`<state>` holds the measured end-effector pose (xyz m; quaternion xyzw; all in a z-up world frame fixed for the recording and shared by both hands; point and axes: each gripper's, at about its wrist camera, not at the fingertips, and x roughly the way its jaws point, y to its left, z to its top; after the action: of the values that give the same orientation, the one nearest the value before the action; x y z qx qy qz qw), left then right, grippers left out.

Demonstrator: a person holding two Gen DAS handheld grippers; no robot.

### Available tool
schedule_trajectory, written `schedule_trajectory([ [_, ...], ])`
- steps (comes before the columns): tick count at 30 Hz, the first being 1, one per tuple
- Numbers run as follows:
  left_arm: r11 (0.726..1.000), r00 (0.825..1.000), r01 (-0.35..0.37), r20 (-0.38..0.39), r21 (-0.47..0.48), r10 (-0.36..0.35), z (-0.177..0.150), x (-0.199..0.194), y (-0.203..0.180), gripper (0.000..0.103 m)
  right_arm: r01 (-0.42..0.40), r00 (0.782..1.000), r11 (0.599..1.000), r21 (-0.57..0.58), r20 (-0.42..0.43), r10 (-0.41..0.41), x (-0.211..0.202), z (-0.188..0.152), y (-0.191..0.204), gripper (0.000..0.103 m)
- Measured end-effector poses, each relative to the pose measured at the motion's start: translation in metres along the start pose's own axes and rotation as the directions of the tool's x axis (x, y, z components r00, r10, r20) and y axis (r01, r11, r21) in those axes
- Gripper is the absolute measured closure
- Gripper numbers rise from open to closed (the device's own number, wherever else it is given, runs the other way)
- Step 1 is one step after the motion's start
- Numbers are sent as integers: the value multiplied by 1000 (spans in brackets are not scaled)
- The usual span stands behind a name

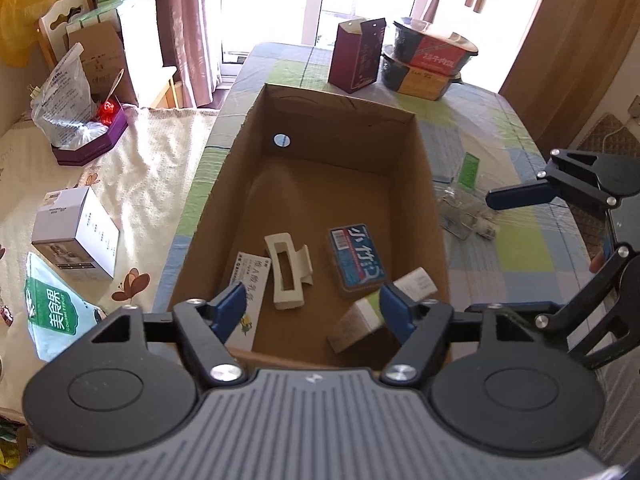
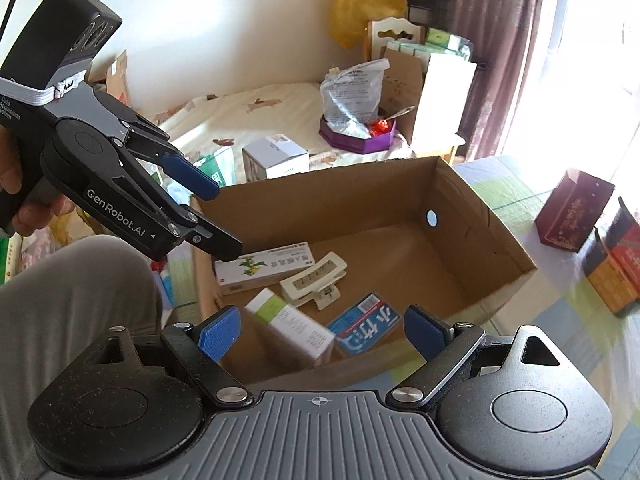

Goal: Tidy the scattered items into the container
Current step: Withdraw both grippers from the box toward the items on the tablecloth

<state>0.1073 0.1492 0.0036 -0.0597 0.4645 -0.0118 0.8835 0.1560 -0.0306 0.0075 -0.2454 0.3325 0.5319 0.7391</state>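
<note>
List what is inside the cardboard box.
Inside the cardboard box: a cream hair claw clip, a blue flat case, a long box with a flower print, and a white-and-green carton. The near corners are hidden by the grippers.

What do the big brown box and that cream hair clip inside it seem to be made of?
The box looks like plain corrugated cardboard: matte brown walls with raw cut edges. The hair clip appears to be moulded plastic with a dull cream finish and smooth rounded edges, though a coated material can't be ruled out.

Both claws (image 2: pixel 320 336) agape over cardboard box (image 2: pixel 480 216) w/ four items inside
</note>
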Motion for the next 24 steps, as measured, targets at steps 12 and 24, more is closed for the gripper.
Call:
schedule_trajectory([
  [12, 999, 999, 37, 8, 13, -37, -35, -38, -29, 21, 25, 998, 995, 96, 51, -30, -54, -33, 39, 0],
  [24, 997, 997, 76, 2, 25, -76, -63, -57, -55, 19, 76, 994, 985, 154, 60, -87, -93, -65, 63, 0],
])
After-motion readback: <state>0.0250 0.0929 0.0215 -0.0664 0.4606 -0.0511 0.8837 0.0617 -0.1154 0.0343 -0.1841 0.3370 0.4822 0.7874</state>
